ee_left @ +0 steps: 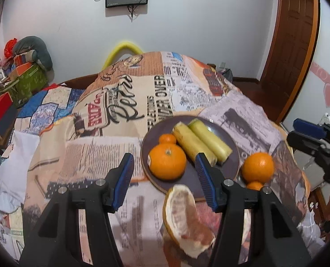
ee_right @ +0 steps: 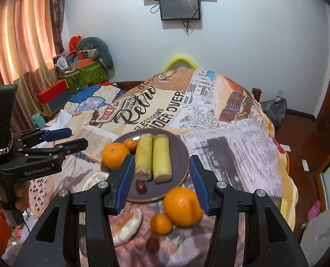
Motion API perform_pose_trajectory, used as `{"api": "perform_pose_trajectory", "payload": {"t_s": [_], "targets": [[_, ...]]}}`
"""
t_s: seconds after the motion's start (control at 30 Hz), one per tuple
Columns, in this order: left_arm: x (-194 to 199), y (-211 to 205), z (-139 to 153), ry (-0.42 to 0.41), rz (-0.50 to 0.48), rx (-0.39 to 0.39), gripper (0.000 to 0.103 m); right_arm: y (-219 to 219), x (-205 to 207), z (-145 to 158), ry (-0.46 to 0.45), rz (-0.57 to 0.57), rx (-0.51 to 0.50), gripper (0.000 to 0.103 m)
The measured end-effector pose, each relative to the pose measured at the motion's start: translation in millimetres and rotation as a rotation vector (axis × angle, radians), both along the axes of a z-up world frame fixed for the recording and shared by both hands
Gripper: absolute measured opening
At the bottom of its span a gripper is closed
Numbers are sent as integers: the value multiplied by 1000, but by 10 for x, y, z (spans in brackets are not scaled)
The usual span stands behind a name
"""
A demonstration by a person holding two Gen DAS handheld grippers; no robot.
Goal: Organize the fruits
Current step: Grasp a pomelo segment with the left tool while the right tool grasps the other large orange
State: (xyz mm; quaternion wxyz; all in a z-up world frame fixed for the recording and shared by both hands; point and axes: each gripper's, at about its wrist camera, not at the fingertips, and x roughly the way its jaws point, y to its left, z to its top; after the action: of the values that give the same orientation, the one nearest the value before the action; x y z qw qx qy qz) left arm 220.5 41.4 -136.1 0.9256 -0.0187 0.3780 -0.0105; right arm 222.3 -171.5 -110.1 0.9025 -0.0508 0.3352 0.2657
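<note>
In the left wrist view, the left gripper (ee_left: 165, 178) fills the lower part of the frame, its blue-padded jaws standing partly apart with nothing held between them. Between the jaws, at lower centre, a piece of pomelo peel (ee_left: 184, 218) lies on the newspaper-print cloth (ee_left: 87, 151), pale inside with an orange rind edge. Above it, centre right, sits a dark round plate (ee_left: 187, 179). On the plate's left part rests a large orange (ee_left: 167, 161), with a small tangerine (ee_left: 167, 138) touching its far side. Just to their right lie two pale yellow-green stalk pieces (ee_left: 200, 144), side by side and slanted. Off the plate to the right, on the cloth, stands a second large orange (ee_left: 257, 167), with a small tangerine (ee_left: 254, 185) just below it. At the right edge the right gripper (ee_left: 307, 133) shows, its jaws slightly apart and empty.

In the right wrist view, the left gripper (ee_right: 76, 136) enters from the left edge, jaws apart, nothing in them. The right gripper (ee_right: 161, 183) occupies the lower frame, its blue pads moderately apart and gripping nothing; the off-plate orange (ee_right: 182, 207) sits low between them, close to the right pad, though contact cannot be made out. A small tangerine (ee_right: 161, 223) touches its lower left. On the plate (ee_right: 180, 153), a small dark round fruit (ee_right: 141, 187) lies near the front rim, below the stalk pieces (ee_right: 153, 156).
</note>
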Motion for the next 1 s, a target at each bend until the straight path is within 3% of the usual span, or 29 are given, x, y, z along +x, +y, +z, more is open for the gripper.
{"api": "perform_pose_trajectory", "payload": {"t_s": [0.57, 0.77, 1.0], "targets": [[-78, -147, -784, 214, -4, -36, 57, -230, -120, -518, 129, -59, -10, 52], [-49, -167, -889, 231, -13, -76, 58, -256, -98, -674, 168, -71, -20, 52], [-11, -228, -953, 211, -14, -33, 58, -255, 15, -784, 195, -78, -25, 52]]}}
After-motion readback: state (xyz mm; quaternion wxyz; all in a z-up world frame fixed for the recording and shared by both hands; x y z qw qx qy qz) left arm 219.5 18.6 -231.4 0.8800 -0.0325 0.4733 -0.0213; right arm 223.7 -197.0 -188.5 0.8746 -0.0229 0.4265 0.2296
